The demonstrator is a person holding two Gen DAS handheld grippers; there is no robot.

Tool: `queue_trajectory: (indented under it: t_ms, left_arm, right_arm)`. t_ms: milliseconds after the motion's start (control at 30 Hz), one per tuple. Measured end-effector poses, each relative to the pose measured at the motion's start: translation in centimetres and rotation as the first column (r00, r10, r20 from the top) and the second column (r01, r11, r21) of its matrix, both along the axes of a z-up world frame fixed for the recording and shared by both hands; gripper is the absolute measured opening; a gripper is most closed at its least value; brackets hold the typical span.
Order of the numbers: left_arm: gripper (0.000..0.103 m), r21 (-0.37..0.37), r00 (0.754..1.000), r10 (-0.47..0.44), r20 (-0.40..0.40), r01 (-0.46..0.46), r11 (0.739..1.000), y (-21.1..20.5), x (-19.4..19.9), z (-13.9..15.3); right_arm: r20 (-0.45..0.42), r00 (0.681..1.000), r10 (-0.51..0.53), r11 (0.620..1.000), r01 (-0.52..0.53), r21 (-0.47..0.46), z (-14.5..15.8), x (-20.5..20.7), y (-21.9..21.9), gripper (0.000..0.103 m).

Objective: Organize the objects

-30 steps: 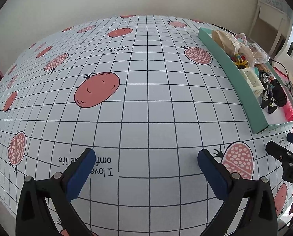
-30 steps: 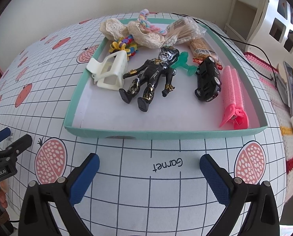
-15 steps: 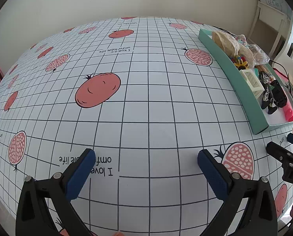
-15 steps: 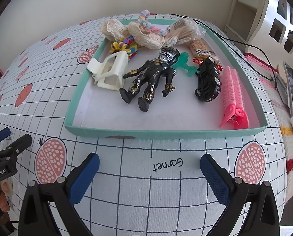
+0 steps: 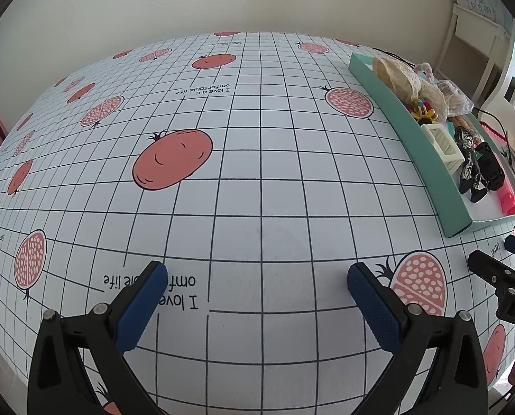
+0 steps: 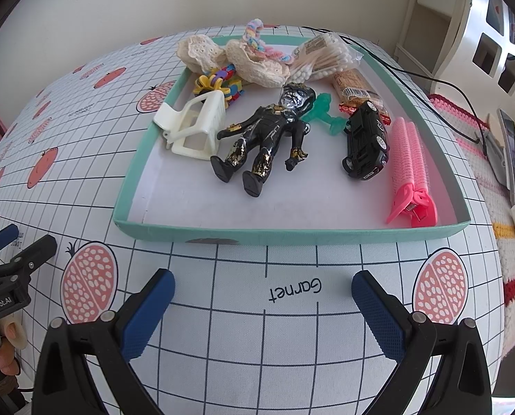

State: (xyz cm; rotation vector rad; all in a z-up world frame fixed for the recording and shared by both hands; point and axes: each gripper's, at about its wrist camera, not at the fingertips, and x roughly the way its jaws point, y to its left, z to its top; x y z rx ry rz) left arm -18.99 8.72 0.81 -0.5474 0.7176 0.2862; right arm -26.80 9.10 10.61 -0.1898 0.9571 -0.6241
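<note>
A teal tray (image 6: 292, 235) holds a black-and-gold action figure (image 6: 267, 135), a black toy car (image 6: 366, 140), a pink hair clip (image 6: 411, 169), a cream toy chair (image 6: 195, 126), a green toy (image 6: 323, 112), cotton swabs (image 6: 321, 60), a snack bar (image 6: 356, 86), lace pieces (image 6: 254, 58) and a coloured chain toy (image 6: 222, 84). My right gripper (image 6: 262, 299) stands open just in front of the tray's near wall, empty. My left gripper (image 5: 257, 294) hovers open over bare tablecloth, with the tray (image 5: 416, 145) at the far right.
The table wears a grid cloth printed with pomegranates (image 5: 172, 159). White shelving (image 6: 492, 34), a black cable (image 6: 440, 83) and a knitted mat (image 6: 499, 186) lie right of the table. A hand's fingers (image 6: 10, 342) show at the left edge of the right wrist view.
The left wrist view has shifted slightly, the cloth pattern sliding a little down the frame. Both grippers stay open and empty; the tray's contents have not moved.
</note>
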Motion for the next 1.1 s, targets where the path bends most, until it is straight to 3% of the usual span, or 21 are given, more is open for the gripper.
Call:
queue_trajectory:
  t_ms: [1100]
  left_arm:
    - [0.103,-0.002,1.000,0.001,-0.001,-0.001,1.000,-0.03,-0.03,-0.02]
  right_arm:
    - [0.004,1.000,0.006,1.000,-0.006,-0.005,0.15,-0.58,0.02,0.103]
